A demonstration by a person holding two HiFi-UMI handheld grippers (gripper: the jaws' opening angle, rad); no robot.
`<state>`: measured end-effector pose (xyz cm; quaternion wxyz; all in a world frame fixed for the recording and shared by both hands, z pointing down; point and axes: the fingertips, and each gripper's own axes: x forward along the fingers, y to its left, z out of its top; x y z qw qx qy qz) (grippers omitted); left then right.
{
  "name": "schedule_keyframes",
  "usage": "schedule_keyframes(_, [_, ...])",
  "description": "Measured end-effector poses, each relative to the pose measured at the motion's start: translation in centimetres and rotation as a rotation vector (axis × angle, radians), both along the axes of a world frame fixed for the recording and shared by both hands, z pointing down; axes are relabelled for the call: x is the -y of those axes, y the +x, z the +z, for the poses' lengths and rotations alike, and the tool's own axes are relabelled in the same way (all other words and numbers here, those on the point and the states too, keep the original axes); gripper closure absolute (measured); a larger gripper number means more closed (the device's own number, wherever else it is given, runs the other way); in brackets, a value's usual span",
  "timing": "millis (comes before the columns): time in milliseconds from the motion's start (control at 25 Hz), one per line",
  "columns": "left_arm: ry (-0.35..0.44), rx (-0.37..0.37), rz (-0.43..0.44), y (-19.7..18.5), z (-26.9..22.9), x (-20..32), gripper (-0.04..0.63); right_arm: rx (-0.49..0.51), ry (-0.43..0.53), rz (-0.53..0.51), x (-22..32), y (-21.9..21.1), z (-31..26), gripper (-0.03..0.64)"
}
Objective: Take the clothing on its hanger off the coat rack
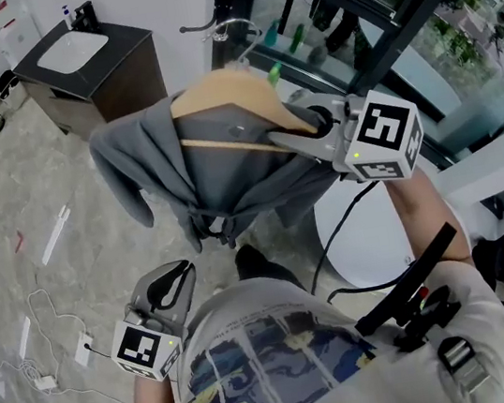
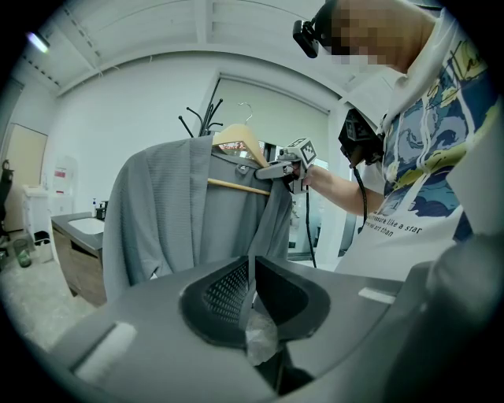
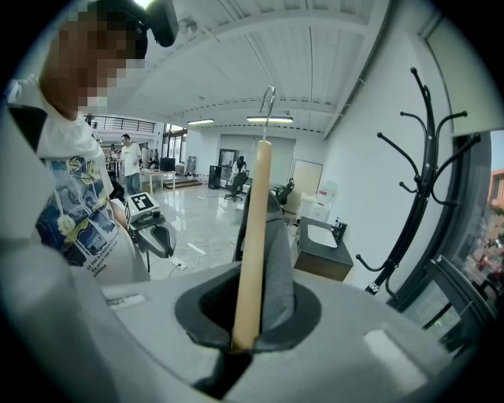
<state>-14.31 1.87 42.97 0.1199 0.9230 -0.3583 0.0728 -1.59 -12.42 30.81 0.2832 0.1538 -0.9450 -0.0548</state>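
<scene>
Out in front of the person, at about twelve o'clock and clear of everything, hangs the grey knitted garment (image 1: 149, 179). It is draped over a pale wooden hanger (image 1: 217, 97) with a thin metal hook (image 3: 270, 98). That hook catches on nothing: the black, curly-armed coat rack (image 3: 416, 181) stands well apart, at three o'clock of the hanger in the right gripper view. So I'd judge the lifting-off itself done, and the step in hand is carrying the load away.

The right hand-held gripper (image 1: 291, 137) is clamped narrow on the hanger's shoulder end, with a fold of the grey cloth pinched in beside the wood. The left hand-held gripper (image 1: 177, 282) is down at seven o'clock near the person's waist, its jaws closed together on nothing. A scrap of clear film (image 2: 260, 338) sits at their root.

The next move, to my eye, calls for keeping the hanger level. The grip is at one end, so the cloth's weight hangs off to the side and could twist the wood in the jaws. The free gripper could come up to steady it. Where it is meant to go I can't tell.

Nothing bears the garment from beneath. Below it lies a pale grey marble-patterned floor (image 1: 50, 180), with white cables (image 1: 56, 369) trailing at eight o'clock. A dark wooden vanity cabinet (image 1: 120, 84) with a white basin (image 1: 72, 51) stands at eleven o'clock. Tall dark-framed windows (image 1: 376, 24), with greenery beyond, fill one to two o'clock.
</scene>
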Motion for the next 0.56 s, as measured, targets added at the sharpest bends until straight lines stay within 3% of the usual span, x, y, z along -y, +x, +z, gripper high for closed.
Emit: schedule_keyframes(560, [-0.003,0.000,0.009,-0.6,1.5,-0.4,0.565,-0.012,0.008,-0.003,0.3,-0.4,-0.1,0.611])
